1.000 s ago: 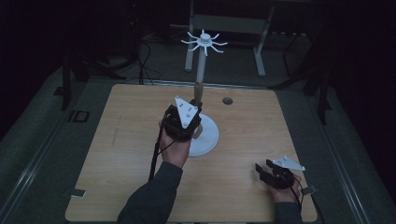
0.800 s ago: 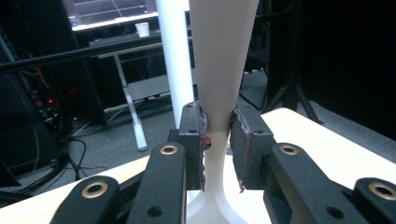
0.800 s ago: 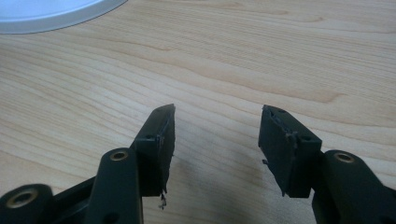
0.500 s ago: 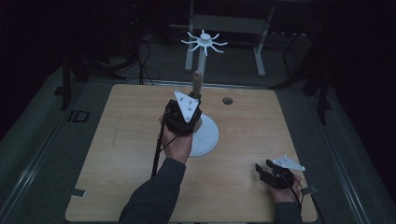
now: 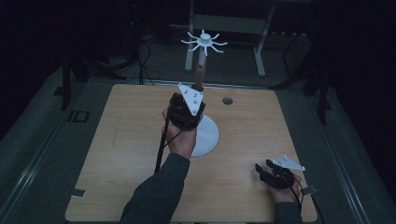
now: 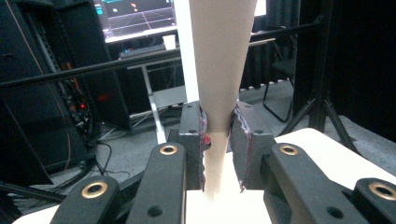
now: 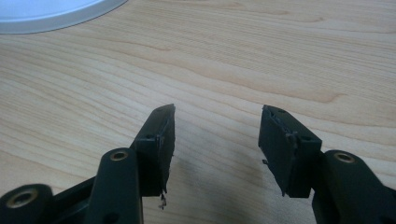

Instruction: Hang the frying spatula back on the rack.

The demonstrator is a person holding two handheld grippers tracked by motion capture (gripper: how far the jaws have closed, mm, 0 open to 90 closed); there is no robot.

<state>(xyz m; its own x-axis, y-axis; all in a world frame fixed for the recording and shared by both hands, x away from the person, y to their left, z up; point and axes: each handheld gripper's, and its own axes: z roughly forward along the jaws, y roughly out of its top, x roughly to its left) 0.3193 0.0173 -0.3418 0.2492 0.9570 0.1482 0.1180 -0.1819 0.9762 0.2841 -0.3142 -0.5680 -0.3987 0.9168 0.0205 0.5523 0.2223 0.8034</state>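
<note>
Big picture first: a pale rectangular wooden table (image 5: 116,154) in a dark room, and near its middle a round white plastic base disc (image 5: 208,137). From that disc rises a tan tapered wooden post (image 6: 219,70), long axis straight up, topped by a white hub with spidery radial arms (image 5: 204,41).

The left gripper (image 5: 187,109) is right on it: in the left gripper view the 2 black jaws are clamped on the post from either side, low on its narrow stretch, the post running vertically between them. So any coming move turns on that upright axis, and the left hand owns it.

The right gripper (image 7: 215,140) sits well apart at the table's near right corner, jaws spread wide over bare wood, gripping nothing, a sliver of the white disc at the top of its view.

A small dark round mark (image 5: 227,100) lies beyond the disc, possibly a hole; the light is too dim to say. The hand hides where post meets disc.
</note>
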